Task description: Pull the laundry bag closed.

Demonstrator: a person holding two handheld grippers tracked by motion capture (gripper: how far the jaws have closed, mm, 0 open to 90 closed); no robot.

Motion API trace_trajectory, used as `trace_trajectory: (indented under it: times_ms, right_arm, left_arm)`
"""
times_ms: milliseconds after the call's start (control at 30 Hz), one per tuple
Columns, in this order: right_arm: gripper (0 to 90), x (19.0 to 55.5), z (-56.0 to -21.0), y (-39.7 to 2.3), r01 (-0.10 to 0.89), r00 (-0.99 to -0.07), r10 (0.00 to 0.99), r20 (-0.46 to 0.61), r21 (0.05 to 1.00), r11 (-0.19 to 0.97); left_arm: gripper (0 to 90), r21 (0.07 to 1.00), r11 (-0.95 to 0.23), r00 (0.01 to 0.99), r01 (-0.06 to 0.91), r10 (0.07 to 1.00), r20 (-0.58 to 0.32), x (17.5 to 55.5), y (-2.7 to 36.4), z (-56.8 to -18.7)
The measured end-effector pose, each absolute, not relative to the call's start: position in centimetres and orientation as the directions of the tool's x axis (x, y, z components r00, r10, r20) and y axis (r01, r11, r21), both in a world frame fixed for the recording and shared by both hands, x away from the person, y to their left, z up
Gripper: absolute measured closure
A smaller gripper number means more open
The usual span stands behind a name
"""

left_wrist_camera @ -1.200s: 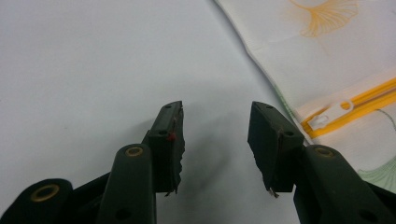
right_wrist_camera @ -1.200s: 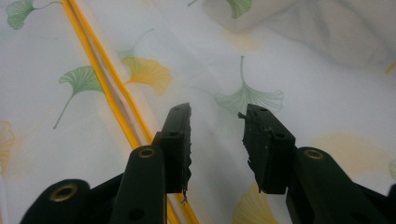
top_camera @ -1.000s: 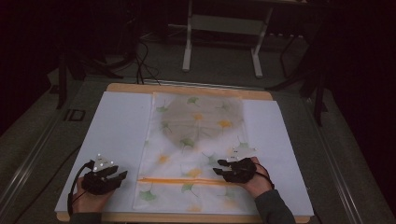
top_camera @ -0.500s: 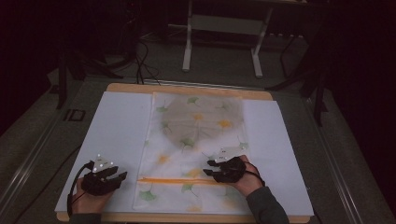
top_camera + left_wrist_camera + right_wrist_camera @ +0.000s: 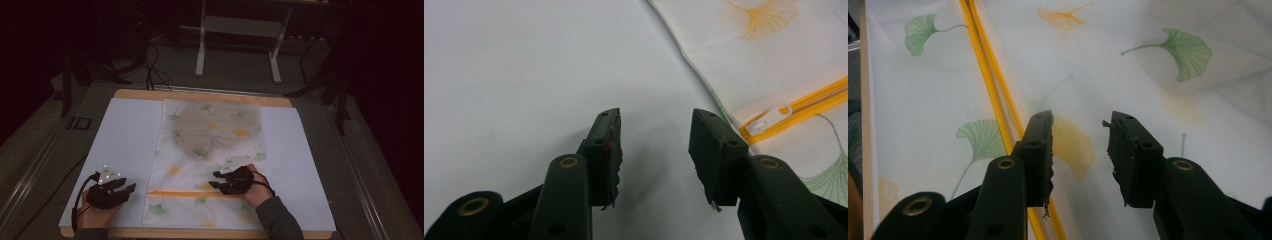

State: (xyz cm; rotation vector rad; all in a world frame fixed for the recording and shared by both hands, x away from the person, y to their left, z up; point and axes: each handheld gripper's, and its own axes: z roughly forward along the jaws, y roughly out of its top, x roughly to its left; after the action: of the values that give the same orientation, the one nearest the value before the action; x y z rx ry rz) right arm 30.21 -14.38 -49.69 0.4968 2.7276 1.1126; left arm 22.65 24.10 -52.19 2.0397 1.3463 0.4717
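So I've got the mesh bag (image 5: 210, 150) lying flat mid-table on the white sheet (image 5: 125, 140), orange zipper (image 5: 192, 193) running across its near end. My right gripper (image 5: 216, 180) sits over the bag just past the zipper, jaws wide, nothing in them. Left gripper (image 5: 131, 188) is on the sheet just left of the bag, jaws wide too, empty, zipper pull (image 5: 769, 119) close by.

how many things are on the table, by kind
mesh bag: 1
zipper pull: 1
white sheet: 1
grippers: 2, left gripper and right gripper, both open
total: 5
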Motion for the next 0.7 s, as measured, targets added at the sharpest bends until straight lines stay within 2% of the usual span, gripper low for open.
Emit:
trace_trajectory:
  times_ms: [700]
  right_arm:
    - [60.2,30.3,-50.1,-11.2,0.200,-0.956,0.292,-0.011,0.703,0.682]
  left_arm:
    - [59.3,0.681,-0.251,0.385,0.688,0.921,-0.050,22.7,24.6,-52.2]
